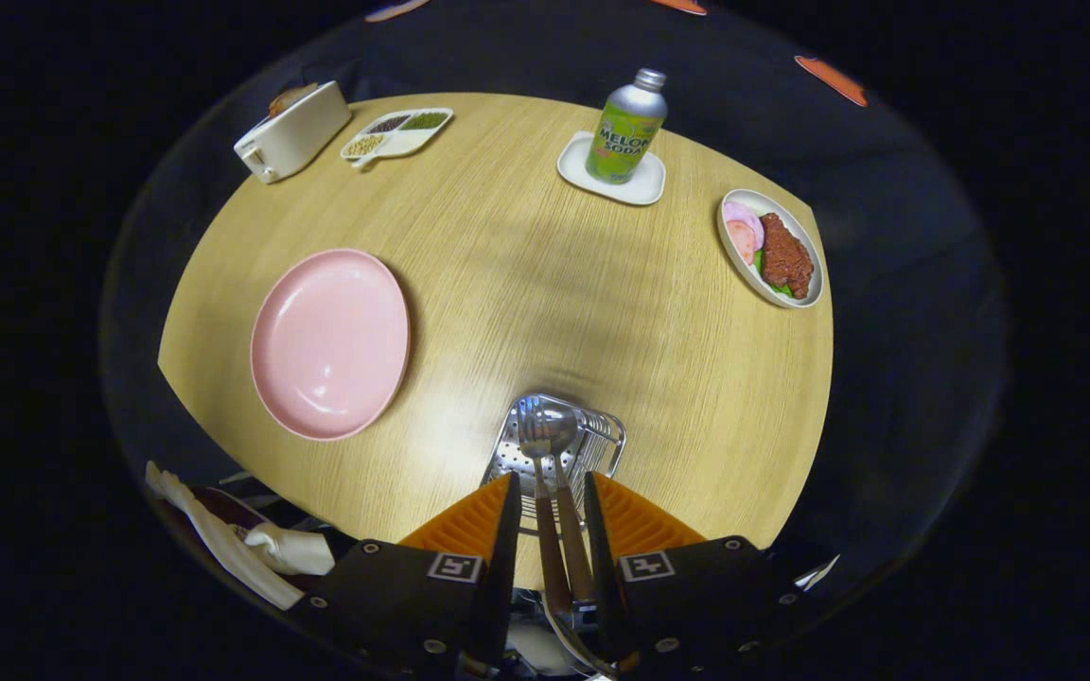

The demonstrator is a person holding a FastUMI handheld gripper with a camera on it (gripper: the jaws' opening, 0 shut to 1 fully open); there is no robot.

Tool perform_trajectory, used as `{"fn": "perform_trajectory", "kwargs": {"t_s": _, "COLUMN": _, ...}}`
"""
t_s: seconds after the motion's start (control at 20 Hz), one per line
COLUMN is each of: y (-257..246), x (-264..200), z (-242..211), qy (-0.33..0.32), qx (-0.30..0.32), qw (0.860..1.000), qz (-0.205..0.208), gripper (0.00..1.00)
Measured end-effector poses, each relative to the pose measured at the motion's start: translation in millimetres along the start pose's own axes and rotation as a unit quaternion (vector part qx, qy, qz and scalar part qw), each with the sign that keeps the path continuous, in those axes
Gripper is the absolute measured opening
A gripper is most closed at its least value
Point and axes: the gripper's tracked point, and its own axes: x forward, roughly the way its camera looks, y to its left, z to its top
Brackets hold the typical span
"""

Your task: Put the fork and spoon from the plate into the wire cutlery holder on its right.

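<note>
Brown-handled fork and spoon are pinched together between the orange fingers, gripper closed narrow on both handles. Heads point down, hanging right over the wire cutlery holder on the wooden counter. Pink plate to the holder's left is bare.

Looks like the drop-in step. Advice: keep the handles vertical, centre the heads over the holder's opening, lower until the heads are well inside the wire walls, then open. Releasing too high risks a bounce or tipping the light holder. Can't tell if the heads are inside the rim yet.
</note>
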Motion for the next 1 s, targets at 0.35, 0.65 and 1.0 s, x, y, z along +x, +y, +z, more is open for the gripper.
{"fn": "perform_trajectory", "kwargs": {"t_s": 0.35, "y": 5, "x": -50, "z": 68, "qy": -0.170, "qx": 0.093, "qw": 0.981, "qz": -0.005, "gripper": 0.90}}
{"fn": "perform_trajectory", "kwargs": {"t_s": 0.65, "y": -4, "x": -115, "z": 127, "qy": -0.340, "qx": 0.141, "qw": 0.928, "qz": -0.061, "gripper": 0.99}}
{"fn": "perform_trajectory", "kwargs": {"t_s": 1.0, "y": -3, "x": -182, "z": 141, "qy": -0.456, "qx": 0.136, "qw": 0.874, "qz": -0.099, "gripper": 0.99}}
